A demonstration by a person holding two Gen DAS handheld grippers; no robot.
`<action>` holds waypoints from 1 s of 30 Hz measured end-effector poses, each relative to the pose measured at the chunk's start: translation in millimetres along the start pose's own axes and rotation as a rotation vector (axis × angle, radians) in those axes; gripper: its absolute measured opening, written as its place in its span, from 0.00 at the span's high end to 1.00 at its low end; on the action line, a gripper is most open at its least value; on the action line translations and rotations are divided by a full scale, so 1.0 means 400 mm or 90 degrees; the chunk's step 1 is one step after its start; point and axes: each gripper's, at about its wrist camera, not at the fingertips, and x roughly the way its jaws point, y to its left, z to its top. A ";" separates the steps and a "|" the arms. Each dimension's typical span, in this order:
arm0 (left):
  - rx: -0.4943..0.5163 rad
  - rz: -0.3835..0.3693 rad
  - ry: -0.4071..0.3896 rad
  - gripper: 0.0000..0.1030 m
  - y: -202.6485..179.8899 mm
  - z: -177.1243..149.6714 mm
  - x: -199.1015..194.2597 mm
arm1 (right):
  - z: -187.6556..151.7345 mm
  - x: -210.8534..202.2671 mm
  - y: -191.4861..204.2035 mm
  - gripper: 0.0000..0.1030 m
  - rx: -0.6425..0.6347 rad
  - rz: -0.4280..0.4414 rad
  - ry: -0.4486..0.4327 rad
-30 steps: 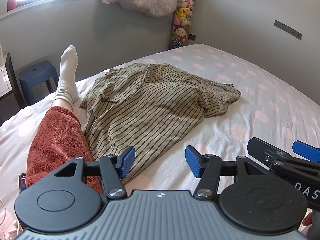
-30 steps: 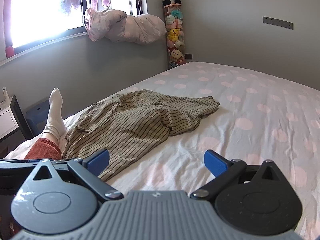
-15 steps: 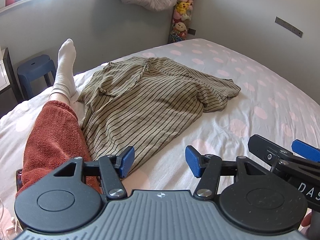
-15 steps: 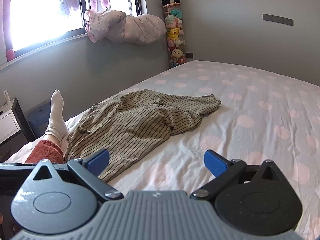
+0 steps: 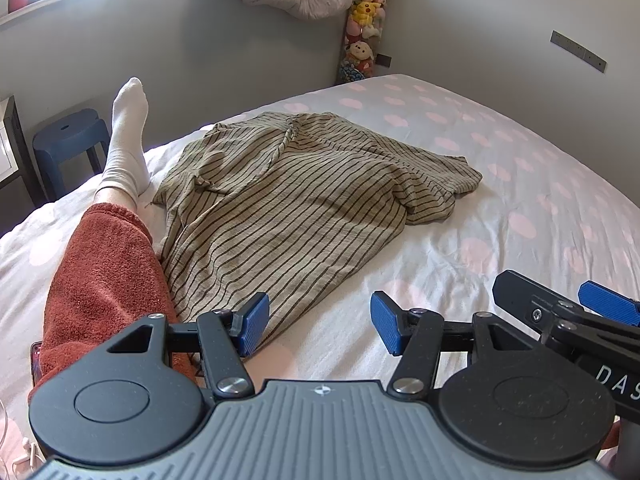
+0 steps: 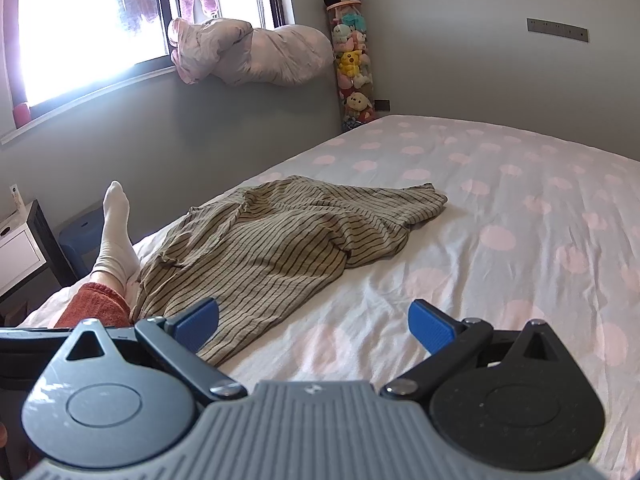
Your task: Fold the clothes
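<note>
Compared with the frame one second before, almost nothing differs: the striped shirt [image 5: 288, 216] lies in the same rumpled shape, and both grippers keep the same opening. Only the view of the left wrist camera is tilted slightly lower, so the window band at the top is thinner.

From left to right in the left wrist view: a blue stool [image 5: 70, 138] stands on the floor by the wall. Next is the person's leg [image 5: 104, 276] in a rust-red trouser and a white sock [image 5: 126, 140], stretched on the bed [image 5: 520, 208], whose sheet has pink dots. The shirt is just beside the leg, unfolded, with its near hem close to the left gripper [image 5: 318, 326]. Its jaws are moderately apart and hold nothing. At the right edge the right gripper [image 6: 314, 322] enters; the letters "DAS" are readable on its body. In its own view its jaws stand wide and empty.

In the far corner, a tall clear tube [image 6: 352, 60] holds stuffed toys, with a panda on top.
</note>
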 end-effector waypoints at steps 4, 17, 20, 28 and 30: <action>0.001 -0.007 0.013 0.47 0.003 0.005 0.016 | 0.005 0.011 -0.002 0.01 -0.014 0.003 0.003; -0.059 0.010 0.077 0.50 0.110 0.109 0.175 | 0.037 0.167 -0.016 0.20 -0.046 0.024 0.060; -0.057 0.019 0.084 0.49 0.137 0.153 0.247 | 0.036 0.222 -0.020 0.20 -0.051 0.035 0.079; -0.029 0.053 0.106 0.49 0.204 0.236 0.480 | 0.003 0.338 -0.034 0.20 -0.069 0.066 0.126; -0.019 0.060 0.112 0.49 0.216 0.246 0.529 | -0.013 0.361 -0.046 0.20 -0.070 0.071 0.142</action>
